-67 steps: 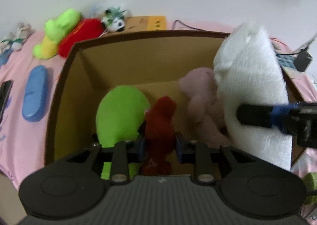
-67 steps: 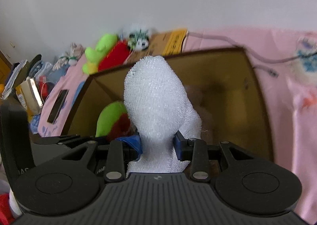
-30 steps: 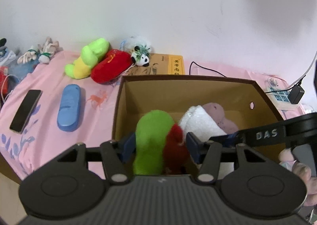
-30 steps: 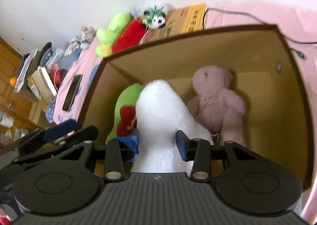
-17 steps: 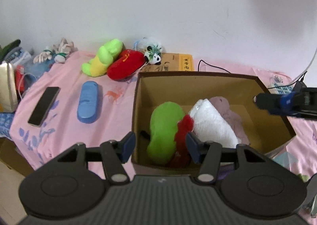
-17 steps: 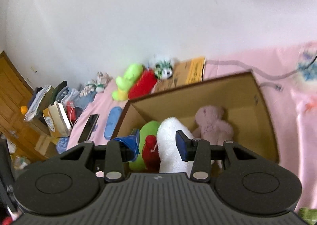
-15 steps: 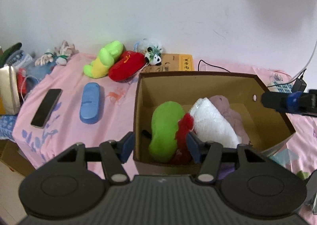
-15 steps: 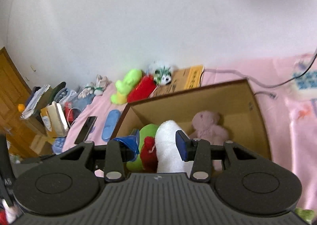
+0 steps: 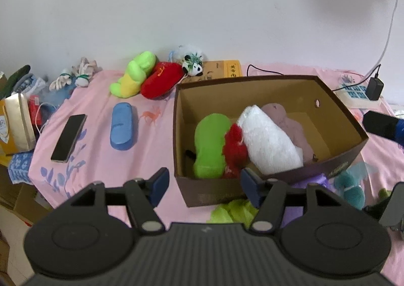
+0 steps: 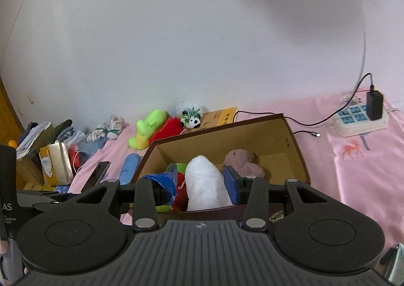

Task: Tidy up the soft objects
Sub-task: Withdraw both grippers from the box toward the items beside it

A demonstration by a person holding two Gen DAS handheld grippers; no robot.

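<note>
Left wrist view showed the left gripper [image 9: 204, 185] held above the near edge of the cardboard box [image 9: 335, 109], its blue-padded jaws spread wide with nothing between them. Inside the box lay four soft toys side by side: a green plush [image 9: 210, 144] at the left, a small red plush [image 9: 234, 146] touching it, a white fluffy plush [image 9: 267, 139] leaning across the middle, and a dusty-pink teddy [image 9: 290, 124] behind that. The box sat on a pink bedsheet [image 9: 101, 154]. Left of the box lay a blue case [image 9: 122, 129] and a black phone [image 9: 68, 137]; beyond them, against the wall, were a lime-and-yellow plush [image 9: 133, 74], a red cushion toy [image 9: 161, 79] and a small panda toy [image 9: 193, 66]. One finger of the right gripper [image 9: 381, 124] entered from the right edge.

In the right wrist view, the right gripper [image 10: 200, 181] also hovered over the box [image 10: 293, 149] with its jaws apart and empty, the white plush [image 10: 204, 180] seen below between them. A power strip [image 10: 358, 119] rested on the sheet at right.
</note>
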